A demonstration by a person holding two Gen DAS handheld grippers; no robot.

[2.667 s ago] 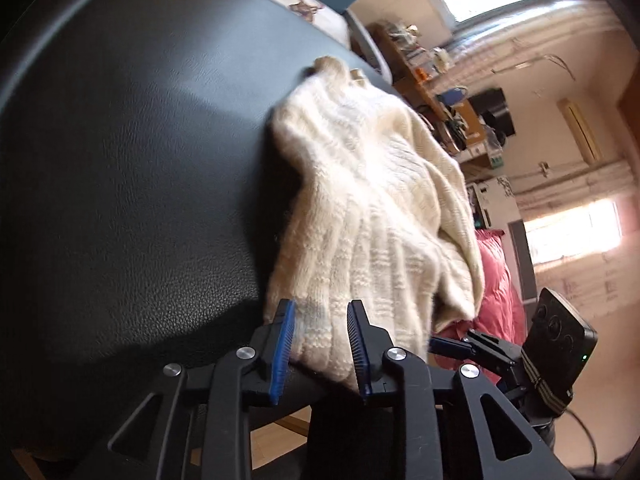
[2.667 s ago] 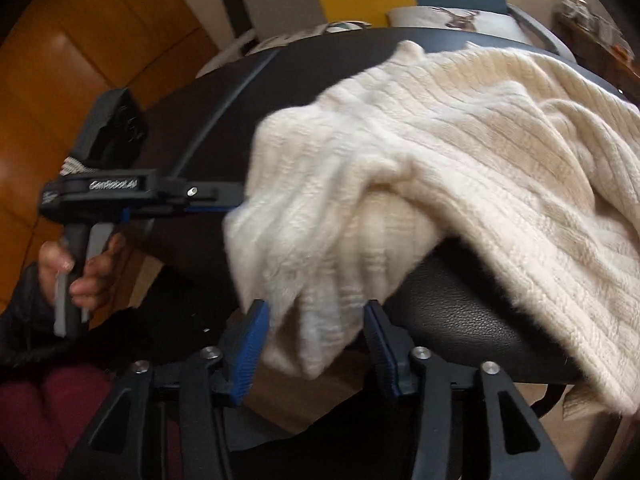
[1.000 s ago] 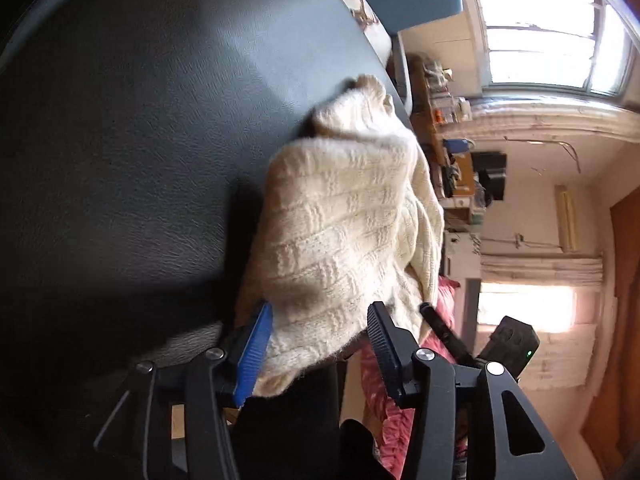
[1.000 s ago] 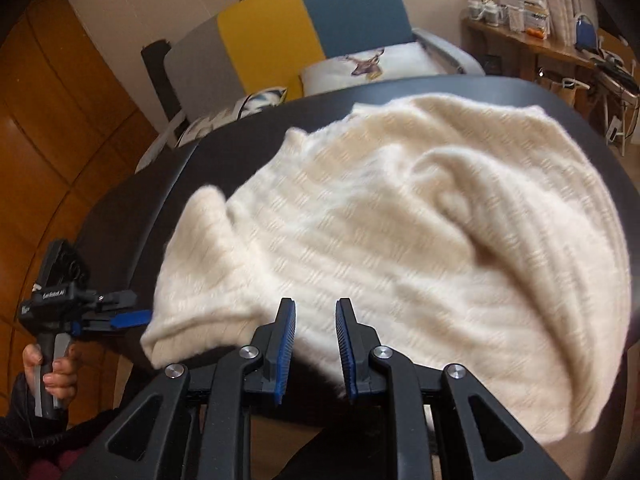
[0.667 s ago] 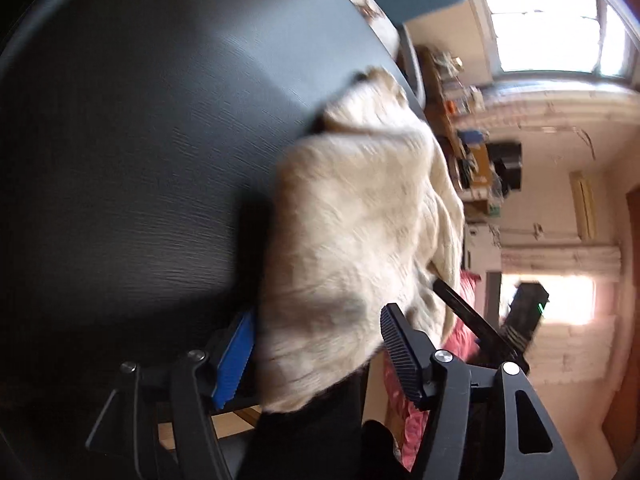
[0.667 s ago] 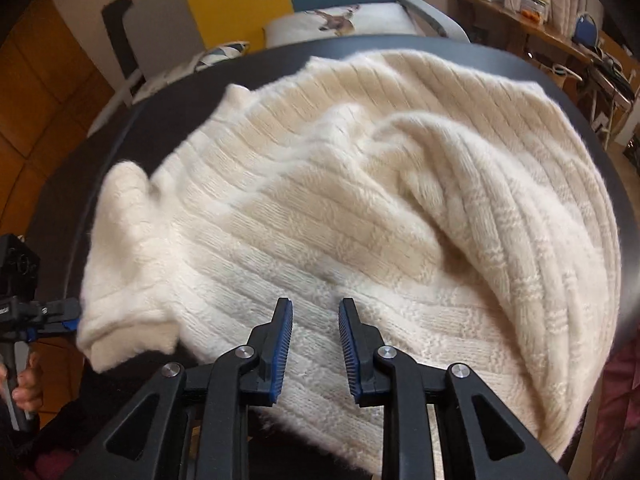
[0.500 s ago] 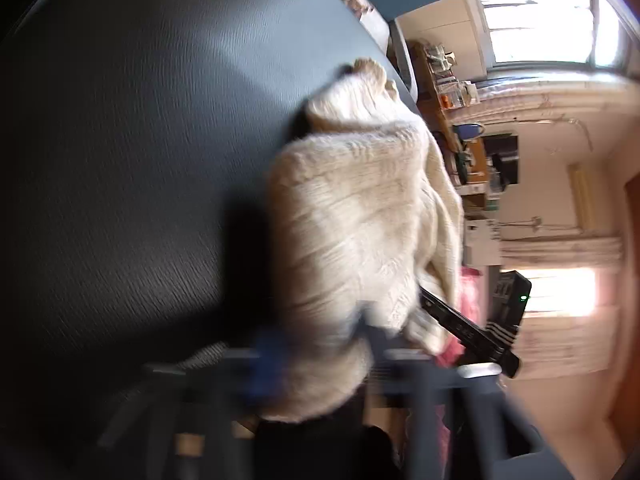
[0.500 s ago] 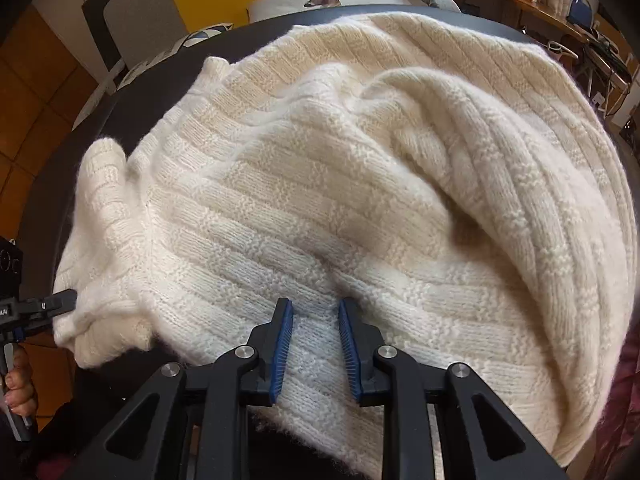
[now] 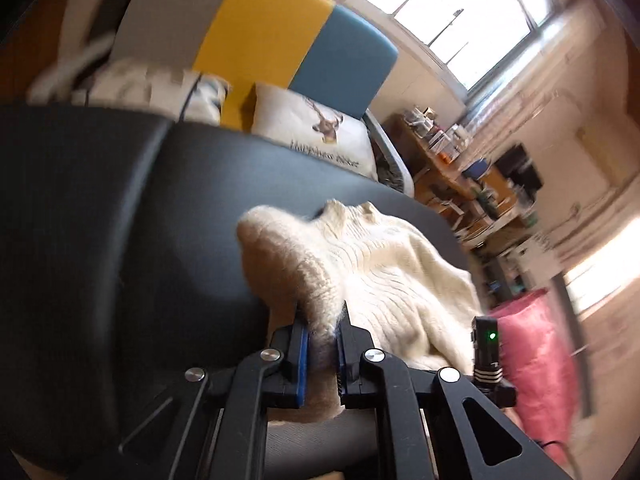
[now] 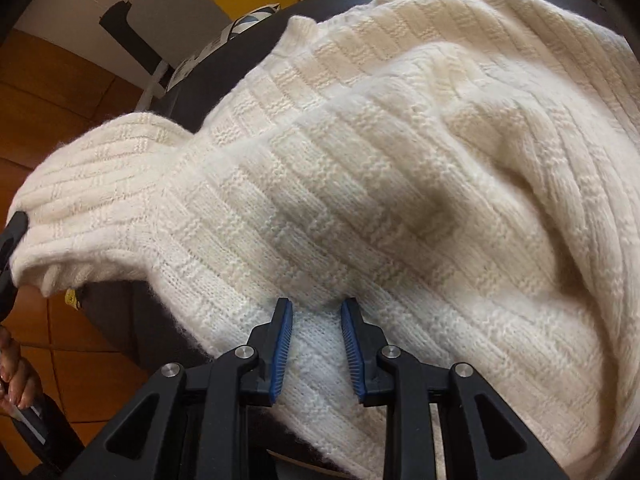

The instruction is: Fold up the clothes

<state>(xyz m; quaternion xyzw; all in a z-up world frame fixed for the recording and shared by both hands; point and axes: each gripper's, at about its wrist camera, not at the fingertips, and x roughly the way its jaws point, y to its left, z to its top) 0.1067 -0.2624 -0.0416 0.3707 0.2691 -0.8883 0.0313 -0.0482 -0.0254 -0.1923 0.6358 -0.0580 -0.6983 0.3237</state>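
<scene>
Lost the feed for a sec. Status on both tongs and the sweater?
Left tongs shut on cream sweater edge. Right tongs pinching its near hem. Sweater bunched on black table. Nothing in the way.

The sweater (image 10: 400, 184) was cream with ribbed blocks; the worktop (image 9: 100, 220) black; the chair (image 9: 280, 36) grey, yellow, blue.

Fuzzy ribbed-knit cream sweater (image 10: 400, 168) on matt, leather-grained black table (image 9: 100, 220).
</scene>
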